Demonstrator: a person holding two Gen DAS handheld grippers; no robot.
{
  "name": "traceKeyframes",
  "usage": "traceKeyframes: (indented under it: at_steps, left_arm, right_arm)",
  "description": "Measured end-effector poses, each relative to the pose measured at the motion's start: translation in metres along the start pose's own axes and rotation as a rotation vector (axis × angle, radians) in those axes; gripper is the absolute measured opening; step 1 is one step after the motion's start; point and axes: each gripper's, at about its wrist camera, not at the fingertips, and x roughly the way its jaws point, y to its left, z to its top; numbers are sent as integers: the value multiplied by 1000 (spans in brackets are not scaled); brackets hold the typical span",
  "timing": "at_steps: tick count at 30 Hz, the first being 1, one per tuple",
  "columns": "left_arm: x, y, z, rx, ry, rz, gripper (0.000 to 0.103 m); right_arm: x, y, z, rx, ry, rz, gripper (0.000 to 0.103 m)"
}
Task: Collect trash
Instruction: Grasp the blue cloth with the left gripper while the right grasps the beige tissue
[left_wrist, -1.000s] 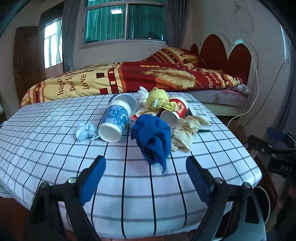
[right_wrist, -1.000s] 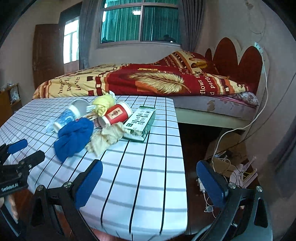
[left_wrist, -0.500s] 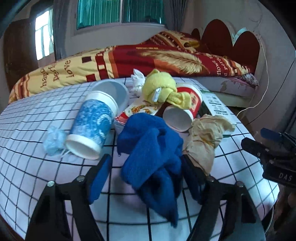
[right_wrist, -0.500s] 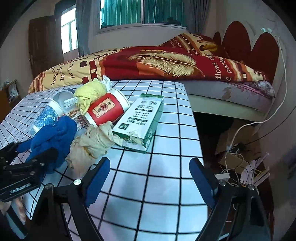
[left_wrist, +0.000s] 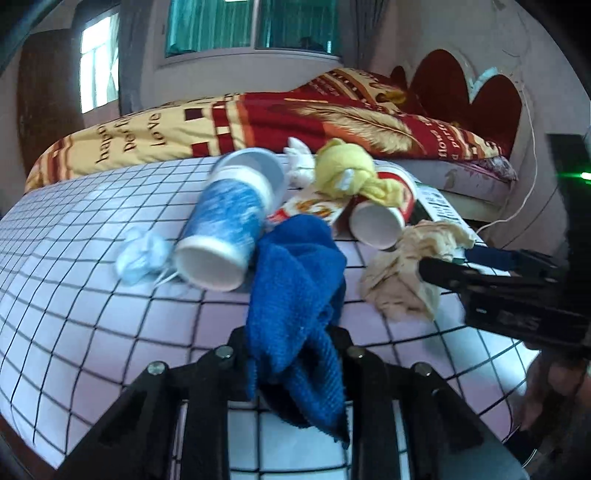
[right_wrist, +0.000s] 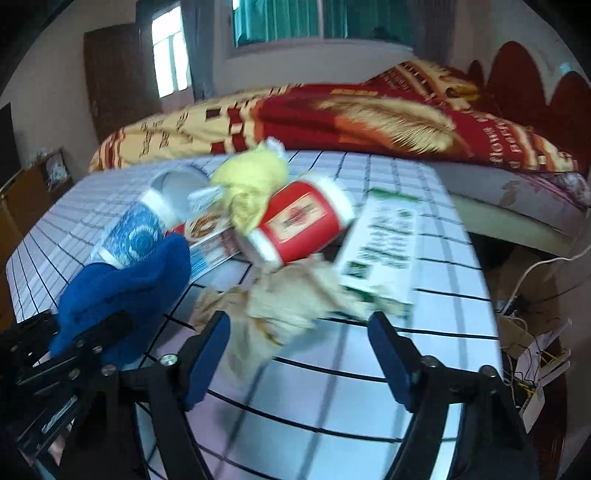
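Two grippers work the trash pile: left gripper (left_wrist: 295, 350) has just closed on the blue cloth (left_wrist: 295, 273); beside that cloth, right gripper (right_wrist: 299, 350), jaws closing yet apart, straddles the beige rag (right_wrist: 280, 306) for pickup.

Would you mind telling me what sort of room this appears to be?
Most likely a bedroom: a bed with a red and yellow blanket, a scalloped red headboard and a curtained window.

The left gripper (left_wrist: 295, 354), its jaws just closing, pinches the near end of the blue cloth (left_wrist: 295, 273) on the checked tablecloth (left_wrist: 92, 295). Behind it lie a blue paper cup (left_wrist: 221, 229), a red cup (left_wrist: 380, 221) and a beige crumpled rag (left_wrist: 402, 273), with the right gripper (left_wrist: 480, 266) reaching in beside that rag.
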Motion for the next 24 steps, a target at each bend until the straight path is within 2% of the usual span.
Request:
traceKeyframes:
  at_steps: [4, 7, 8, 9, 12, 14, 15, 16, 18, 21, 22, 23, 24]
  left_arm:
    - [0, 4, 0, -8, 6, -4, 26]
    - [-2, 3, 0, -7, -1, -29, 26]
    - [-4, 3, 0, -5, -8, -37, 26]
    - [-8, 2, -1, -1, -22, -43, 25]
    - [-13, -1, -3, 14, -37, -51, 25]
    - [-8, -1, -3, 3, -9, -52, 35]
    - [-8, -2, -3, -11, -16, -36, 51]
    - [-9, -2, -3, -18, -28, -18, 75]
    - [-13, -3, 2, -19, -59, 11, 90]
    - [-6, -10, 13, 9, -59, 16, 90]
    - [1, -11, 15, 18, -38, 19, 85]
    - [10, -12, 18, 23, -1, 14, 78]
    - [15, -11, 17, 25, 24, 8, 58]
  right_arm:
    - [21, 11, 5, 3, 65, 30, 61]
    - [22, 16, 7, 0, 73, 59, 40]
    - [18, 18, 6, -5, 64, 71, 30]
    - [12, 18, 5, -11, 50, 82, 26]
    - [-5, 21, -1, -42, 9, 67, 25]
    - [-14, 21, -7, -60, -2, 56, 25]
    - [-15, 21, -10, -65, 4, 52, 25]
    - [-15, 20, -10, -66, 6, 47, 25]
    - [-15, 14, -14, -60, 7, 25, 25]
    - [-16, 3, -16, -29, 12, 12, 25]
    - [-15, -1, -16, -20, 15, 9, 25]
    - [-15, -3, -16, -16, 14, 5, 25]
    - [-16, -4, -16, -15, 14, 1, 25]
